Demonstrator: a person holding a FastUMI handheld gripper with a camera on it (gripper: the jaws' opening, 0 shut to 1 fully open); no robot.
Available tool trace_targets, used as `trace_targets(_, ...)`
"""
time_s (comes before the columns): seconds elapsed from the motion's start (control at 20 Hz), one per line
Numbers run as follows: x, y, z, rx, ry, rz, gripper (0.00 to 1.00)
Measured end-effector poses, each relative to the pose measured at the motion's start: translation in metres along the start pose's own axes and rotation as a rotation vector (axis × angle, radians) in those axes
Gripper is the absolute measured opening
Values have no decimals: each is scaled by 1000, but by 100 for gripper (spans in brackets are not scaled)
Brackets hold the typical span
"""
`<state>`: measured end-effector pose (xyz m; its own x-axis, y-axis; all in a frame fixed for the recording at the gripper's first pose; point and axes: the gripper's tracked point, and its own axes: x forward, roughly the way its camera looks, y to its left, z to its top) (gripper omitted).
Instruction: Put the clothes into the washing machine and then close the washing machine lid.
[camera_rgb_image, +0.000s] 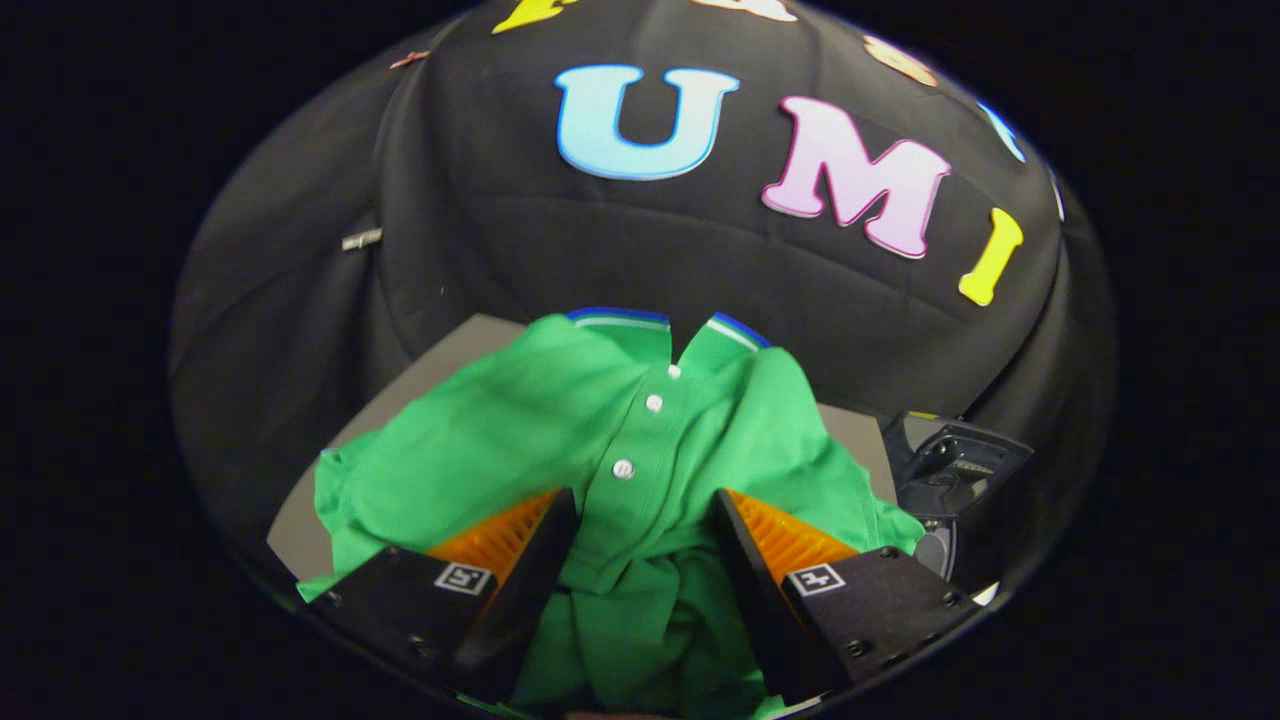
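A green polo shirt (530, 440) with white buttons and a blue-and-white collar lies spread on a grey table (455, 350). My gripper (640, 510) hovers low over its lower front, fingers wide apart and open, the button placket running between them. No cloth is pinched; the fingers straddle the shirt. At the right, past the shirt's sleeve, stands a dark machine with a raised lid (955, 460), which I take for the washing machine.
The black cloth wall (700, 260) rises right behind the table. Bare grey table surface shows left of the shirt and between the shirt and the dark machine.
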<state>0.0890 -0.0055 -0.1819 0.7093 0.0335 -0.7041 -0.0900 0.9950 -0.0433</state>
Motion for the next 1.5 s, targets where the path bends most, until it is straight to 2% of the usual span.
trace_targets(0.1, 0, 0, 1, 110, -26, 43, 92)
trace_targets(0.15, 3, -6, 2, 122, -39, 37, 91)
trace_targets(0.2, 5, -15, 1, 124, -28, 16, 76)
trace_targets(0.3, 1, -21, 1, 120, 4, 28, 45)
trace_targets(0.4, 1, -18, 4, 58, 18, 48, 44)
trace_targets(0.5, -4, -18, 4, 44, 26, 48, 6)
trace_targets(0.7, -5, -14, 9, 72, 48, 89, 5)
trace_targets(0.8, -20, -5, 29, 102, 3, 135, 5)
trace_targets(1.0, -48, 0, 57, -37, -117, 146, 5)
trace_targets(1.15, -48, 4, 39, -129, -82, 197, 5)
trace_targets(1.25, -49, -6, 40, -145, -84, 196, 6)
trace_targets(1.5, -58, -50, 49, -78, -110, 182, 5)
